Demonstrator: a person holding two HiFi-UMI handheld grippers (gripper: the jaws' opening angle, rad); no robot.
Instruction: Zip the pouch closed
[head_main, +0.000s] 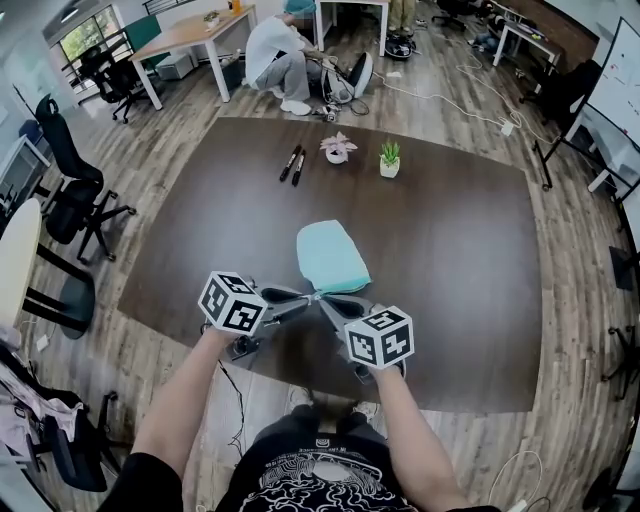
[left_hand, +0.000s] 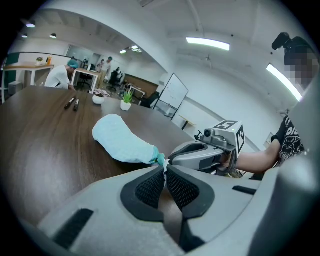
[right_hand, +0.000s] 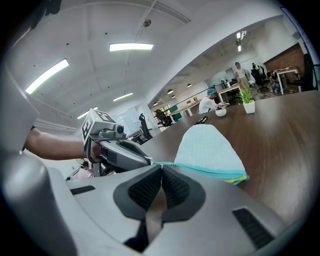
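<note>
A light blue pouch (head_main: 332, 255) (left_hand: 122, 140) (right_hand: 207, 147) lies flat on the dark table (head_main: 450, 260), its teal zipper edge (right_hand: 205, 169) on the side toward me. Both grippers meet at the pouch's near left corner. My left gripper (head_main: 308, 298) (left_hand: 164, 169) is shut, with a small white piece at the teal corner tab (left_hand: 158, 159) pinched in its tips; it looks like the zipper pull. From the other side my right gripper (head_main: 326, 298) (right_hand: 160, 167) is shut on the end of the teal zipper edge. The two sets of tips nearly touch.
Two black markers (head_main: 293, 163) and two small potted plants (head_main: 338, 148) (head_main: 389, 158) stand at the table's far side. Office chairs (head_main: 70, 200) are left of the table. A person (head_main: 280, 60) crouches on the floor beyond it.
</note>
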